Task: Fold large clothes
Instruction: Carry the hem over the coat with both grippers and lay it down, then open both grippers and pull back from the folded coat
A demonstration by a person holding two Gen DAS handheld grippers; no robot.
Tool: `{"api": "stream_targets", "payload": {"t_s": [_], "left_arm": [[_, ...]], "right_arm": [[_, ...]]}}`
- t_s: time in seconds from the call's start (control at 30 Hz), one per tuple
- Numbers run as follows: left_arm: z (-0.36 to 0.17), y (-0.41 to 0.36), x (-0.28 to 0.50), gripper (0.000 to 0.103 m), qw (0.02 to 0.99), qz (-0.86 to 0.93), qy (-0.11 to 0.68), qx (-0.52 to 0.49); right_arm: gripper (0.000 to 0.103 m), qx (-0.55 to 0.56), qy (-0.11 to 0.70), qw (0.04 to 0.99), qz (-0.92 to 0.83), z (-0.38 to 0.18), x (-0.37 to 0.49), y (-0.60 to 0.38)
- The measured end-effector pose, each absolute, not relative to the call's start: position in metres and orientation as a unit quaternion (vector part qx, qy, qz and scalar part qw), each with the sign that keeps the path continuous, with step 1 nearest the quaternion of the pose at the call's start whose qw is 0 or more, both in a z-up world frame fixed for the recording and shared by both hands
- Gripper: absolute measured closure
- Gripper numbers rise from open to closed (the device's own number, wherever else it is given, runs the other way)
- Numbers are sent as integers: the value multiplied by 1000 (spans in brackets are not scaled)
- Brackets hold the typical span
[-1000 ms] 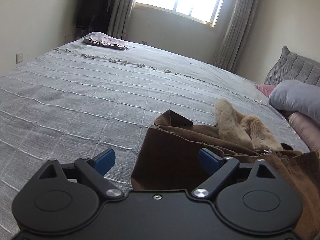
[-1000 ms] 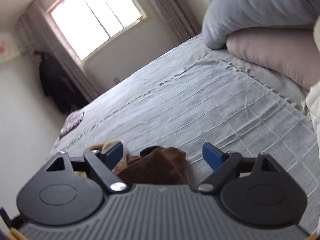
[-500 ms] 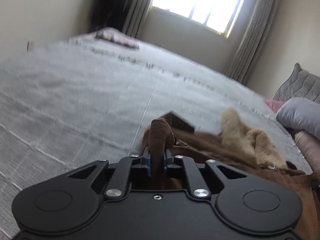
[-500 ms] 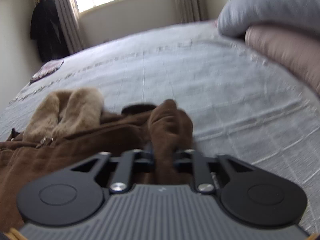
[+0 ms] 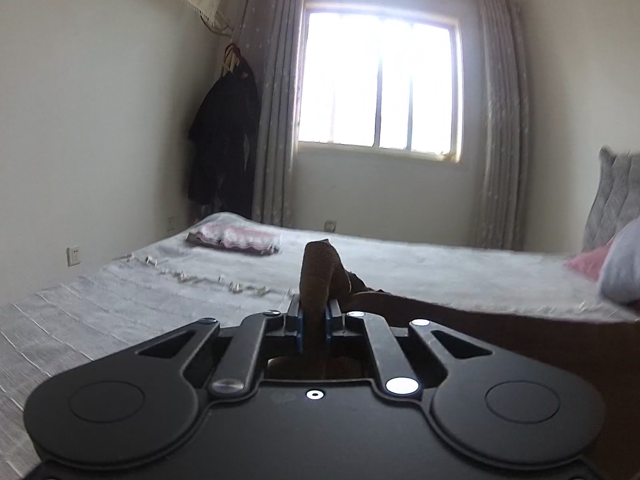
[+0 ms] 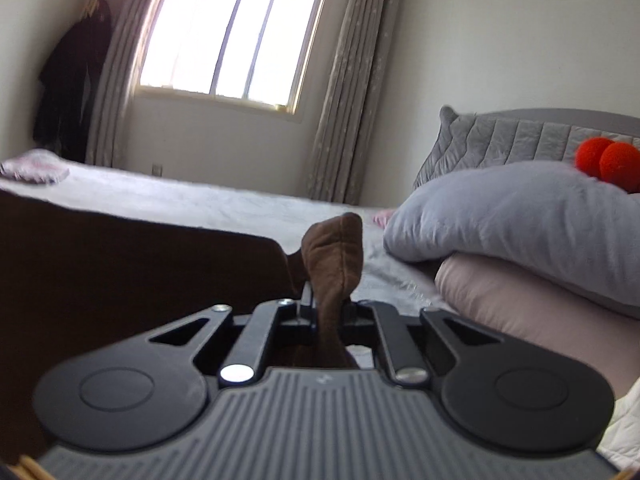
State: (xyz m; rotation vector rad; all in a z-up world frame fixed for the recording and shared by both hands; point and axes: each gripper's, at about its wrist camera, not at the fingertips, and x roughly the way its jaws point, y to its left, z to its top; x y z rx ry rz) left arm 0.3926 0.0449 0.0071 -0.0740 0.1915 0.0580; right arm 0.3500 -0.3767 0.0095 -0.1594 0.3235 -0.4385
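1. Gripping now: left gripper (image 5: 314,322) is clamped tight on a corner of the brown garment (image 5: 320,276); 1 s ago its blue pads stood wide apart over the cloth lying on the bed.
2. Right gripper (image 6: 326,314) same story: was wide open, now pinched on another brown corner (image 6: 334,256), fabric tuft sticking up past the pads.
3. Garment is off the grey bedspread (image 5: 120,292) at both held corners; the cloth stretches dark to the right in the left view (image 5: 500,332) and to the left in the right view (image 6: 120,264). The fur collar seen earlier is out of frame.
4. Both views have swung up: more window (image 5: 378,84) and wall, less bed.
5. Pose: both grippers point near level, slightly down, toward the window wall. The right view's earlier tilt is gone.
6. Grey pillow (image 6: 512,216) sits just right of the right gripper, on top of a pink one (image 6: 532,300).
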Motion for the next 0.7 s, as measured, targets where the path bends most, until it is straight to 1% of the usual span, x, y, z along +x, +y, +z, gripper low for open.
{"api": "stream_targets", "payload": {"t_s": [0.1,0.17,0.23,0.27,0.3,0.33,0.37,0.4,0.43,0.47,0.5,0.53,0.57,0.6,0.63,0.67,0.7], "left_arm": [[-47,35,426,93,991,54,119,12],[-82,36,441,92,988,59,142,17],[-92,46,461,92,982,51,182,-14],[-93,52,467,90,980,50,189,-30],[-94,55,474,88,976,53,207,-42],[-97,61,481,86,970,54,231,-54],[-98,65,482,83,966,57,242,-68],[-97,68,482,82,964,57,247,-81],[-93,69,478,82,963,54,248,-93],[-86,68,469,82,962,57,246,-99],[-78,69,459,82,965,62,236,-101],[-67,66,447,79,969,57,222,-97],[-57,58,435,69,972,49,211,-90],[-49,50,427,64,976,32,201,-84],[-42,39,418,55,978,9,193,-80],[-36,22,412,49,978,-14,192,-79],[-34,5,410,47,976,-41,199,-80]], "right_arm": [[94,-109,200,950,-216,-39,386,-381],[92,-91,239,943,-214,-70,406,-390],[90,-70,280,933,-215,-91,423,-398],[89,-61,290,930,-217,-94,429,-402],[85,-46,294,929,-220,-93,432,-408],[84,-26,300,928,-222,-91,434,-415],[80,-6,299,928,-221,-88,431,-423],[69,8,292,929,-227,-84,427,-428],[62,15,278,930,-242,-78,416,-429],[47,20,259,931,-256,-66,400,-428],[37,22,241,936,-256,-54,389,-425],[36,17,228,943,-240,-44,381,-419],[34,7,219,951,-221,-34,375,-407],[33,0,212,957,-199,-26,372,-391],[32,-2,210,963,-169,-18,371,-370],[29,0,211,969,-132,-13,374,-348],[24,3,216,972,-96,-12,378,-324]]}}
